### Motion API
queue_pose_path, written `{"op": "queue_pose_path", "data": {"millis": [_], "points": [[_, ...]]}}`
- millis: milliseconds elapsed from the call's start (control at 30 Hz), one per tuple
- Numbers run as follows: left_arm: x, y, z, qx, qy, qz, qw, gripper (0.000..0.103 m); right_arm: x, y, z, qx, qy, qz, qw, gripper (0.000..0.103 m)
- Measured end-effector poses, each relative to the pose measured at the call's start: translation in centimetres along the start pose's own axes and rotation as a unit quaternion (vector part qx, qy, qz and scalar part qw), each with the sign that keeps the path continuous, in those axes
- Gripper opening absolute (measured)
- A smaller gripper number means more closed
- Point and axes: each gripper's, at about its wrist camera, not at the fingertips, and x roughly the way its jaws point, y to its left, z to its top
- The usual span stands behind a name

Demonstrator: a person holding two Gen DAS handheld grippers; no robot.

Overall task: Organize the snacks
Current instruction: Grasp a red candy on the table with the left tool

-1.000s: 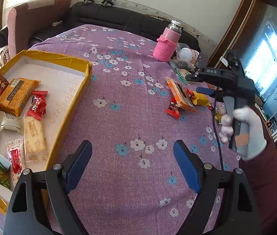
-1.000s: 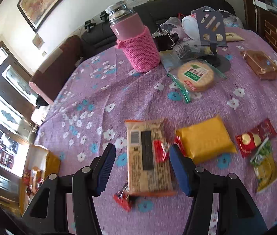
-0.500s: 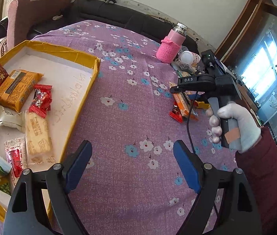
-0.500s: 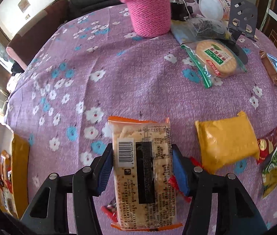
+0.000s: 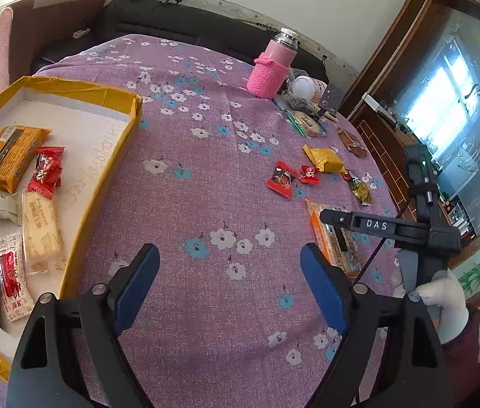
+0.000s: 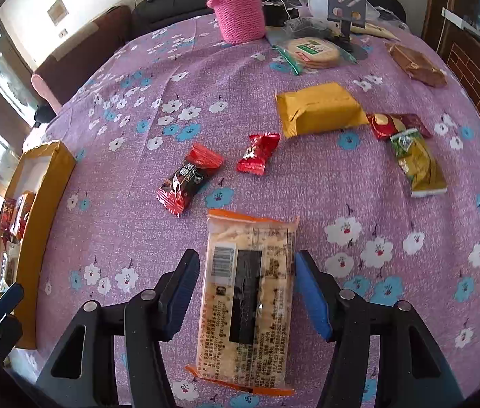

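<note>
- On the tabletop (image 6: 307, 170) with its purple flowered cloth, our right gripper (image 6: 245, 292) now brackets the cracker packet (image 6: 250, 292), which half a second ago lay on top of the red candies; it is now nearer to us and the candies lie clear of it.
- The jaws of the right gripper stand on either side of the packet's long edges, with a sliver of cloth showing at each pad, so we read them as open and not yet pinching; a second ago they hovered over the packet from farther back.
- The two red-wrapped candies (image 6: 190, 178) and (image 6: 258, 153) now lie uncovered, apart from the packet, easy to collect later.
- Our left gripper (image 5: 229, 278) hangs over bare cloth with its jaws wide apart and holding nothing; its view has swung slightly since a second ago.
- The yellow-rimmed box (image 5: 102, 183) sits at the left, already holding several snacks; the cracker packet (image 5: 336, 238) is well apart from it.
- We judge the grasp is about to close, then a carry to the box follows; the yellow packet (image 6: 318, 112), green packet (image 6: 418, 163) and round crackers (image 6: 311, 51) still wait.
</note>
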Motion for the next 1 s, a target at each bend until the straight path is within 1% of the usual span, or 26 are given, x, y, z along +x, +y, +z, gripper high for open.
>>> {"op": "queue_pose_path", "data": {"millis": [67, 133, 200, 267, 300, 367, 433, 467, 500, 533, 567, 667, 700, 733, 800, 867, 900, 933, 967, 1000], "points": [[0.2, -0.7, 0.4, 0.013, -0.001, 0.010, 0.9999, 0.085, 0.4, 0.0, -1.3, 0.001, -0.008, 0.005, 1.000, 0.066], [0.9, -1.5, 1.0, 0.029, 0.001, 0.020, 0.9994, 0.085, 0.4, 0.6, -2.1, -0.011, -0.032, -0.008, 0.999, 0.066], [2.1, -2.5, 1.9, 0.044, 0.011, 0.022, 0.9987, 0.085, 0.3, 1.0, -2.8, -0.023, -0.045, -0.017, 0.999, 0.066], [3.7, -3.7, 2.6, 0.062, 0.023, 0.022, 0.9976, 0.085, 0.3, 1.3, -3.3, -0.039, -0.056, -0.031, 0.997, 0.059], [4.6, -4.3, 3.0, 0.074, 0.029, 0.020, 0.9966, 0.085, 0.2, 1.3, -3.6, -0.045, -0.062, -0.037, 0.996, 0.058], [6.7, -5.5, 3.8, 0.102, 0.042, 0.025, 0.9936, 0.085, -0.2, 0.4, -3.9, -0.040, -0.073, -0.018, 0.996, 0.058], [8.7, -6.8, 4.5, 0.132, 0.053, 0.032, 0.9893, 0.081, -0.4, -0.9, -4.0, -0.022, -0.089, -0.004, 0.996, 0.058], [9.6, -7.2, 4.7, 0.143, 0.057, 0.032, 0.9876, 0.073, -0.6, -1.7, -4.0, -0.008, -0.096, 0.011, 0.995, 0.058], [10.5, -7.7, 5.0, 0.151, 0.063, 0.029, 0.9861, 0.061, -0.6, -2.4, -3.7, 0.007, -0.099, 0.026, 0.995, 0.058], [11.4, -8.1, 5.4, 0.156, 0.071, 0.024, 0.9849, 0.056, -0.8, -3.1, -3.6, 0.021, -0.103, 0.035, 0.994, 0.058], [12.5, -8.5, 5.7, 0.161, 0.077, 0.024, 0.9836, 0.054, -1.1, -3.6, -3.5, 0.032, -0.110, 0.039, 0.993, 0.058], [15.0, -9.5, 6.5, 0.185, 0.083, 0.038, 0.9785, 0.054, -1.1, -4.9, -3.3, 0.059, -0.112, 0.050, 0.991, 0.058], [15.8, -9.8, 6.7, 0.194, 0.088, 0.034, 0.9765, 0.054, -1.0, -5.1, -3.3, 0.065, -0.108, 0.052, 0.991, 0.058], [16.5, -10.1, 6.7, 0.203, 0.095, 0.032, 0.9740, 0.054, -0.9, -5.3, -3.3, 0.069, -0.106, 0.054, 0.991, 0.058], [18.0, -10.4, 6.5, 0.221, 0.118, 0.043, 0.9673, 0.054, -1.0, -5.4, -3.3, 0.070, -0.109, 0.057, 0.990, 0.058], [18.1, -10.9, 6.4, 0.240, 0.108, 0.036, 0.9640, 0.054, -0.9, -5.4, -3.3, 0.069, -0.107, 0.058, 0.990, 0.058], [18.2, -10.9, 6.3, 0.239, 0.110, 0.036, 0.9640, 0.053, -0.9, -5.3, -3.3, 0.067, -0.108, 0.057, 0.990, 0.058], [18.1, -11.0, 6.4, 0.238, 0.108, 0.037, 0.9644, 0.046, -0.9, -5.3, -3.3, 0.067, -0.108, 0.058, 0.990, 0.058], [17.9, -10.9, 6.5, 0.235, 0.106, 0.034, 0.9656, 0.027, -0.9, -5.3, -3.3, 0.067, -0.109, 0.058, 0.990, 0.058], [17.8, -10.7, 6.5, 0.229, 0.110, 0.025, 0.9670, 0.022, -0.8, -5.3, -3.3, 0.068, -0.109, 0.058, 0.990, 0.058]]}}
